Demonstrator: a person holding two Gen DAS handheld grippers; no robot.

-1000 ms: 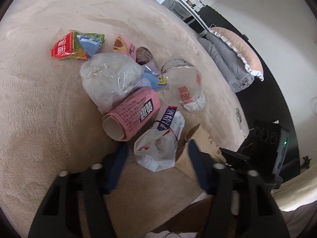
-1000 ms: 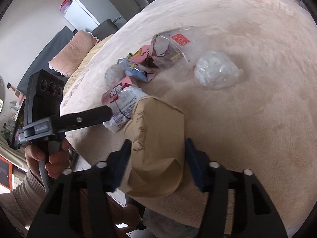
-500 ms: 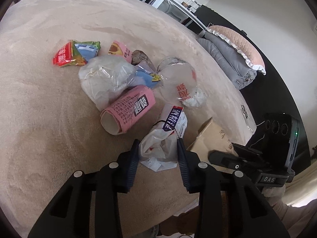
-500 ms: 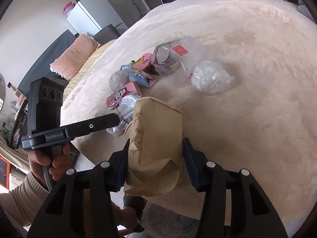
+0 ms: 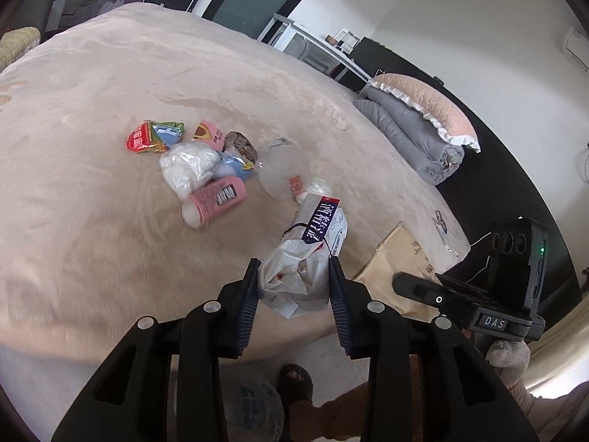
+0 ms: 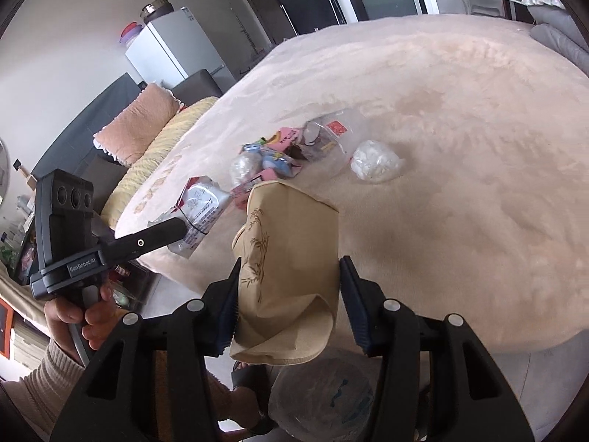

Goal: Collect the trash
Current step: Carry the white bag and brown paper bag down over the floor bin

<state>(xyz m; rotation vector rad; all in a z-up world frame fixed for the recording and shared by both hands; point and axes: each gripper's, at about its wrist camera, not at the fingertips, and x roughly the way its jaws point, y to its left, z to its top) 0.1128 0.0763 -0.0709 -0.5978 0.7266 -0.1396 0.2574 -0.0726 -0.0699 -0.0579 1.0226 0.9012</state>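
My left gripper (image 5: 293, 269) is shut on a crumpled white plastic bag with a blue label (image 5: 313, 243), held above the bed's near edge. In the right wrist view one of its fingers (image 6: 158, 234) shows beside that white bag (image 6: 202, 206). My right gripper (image 6: 290, 269) is shut on a tan paper bag (image 6: 291, 228), also raised over the edge. More trash lies on the bed: a pink tube (image 5: 217, 199), a clear bag of white tissue (image 5: 187, 169), a red and green wrapper (image 5: 152, 136) and a clear plastic lid (image 5: 283, 173).
A beige blanket (image 5: 92, 221) covers the bed. A grey quilt and pink pillow (image 5: 416, 125) lie at its far right. On the floor below the grippers sits a rounded sack (image 6: 324, 394), with a sandalled foot (image 5: 294, 375) beside it.
The left gripper has shut on the white bag and lifted it off the blanket. Both grippers have risen and drawn back from the pile, the right one keeping the paper bag.
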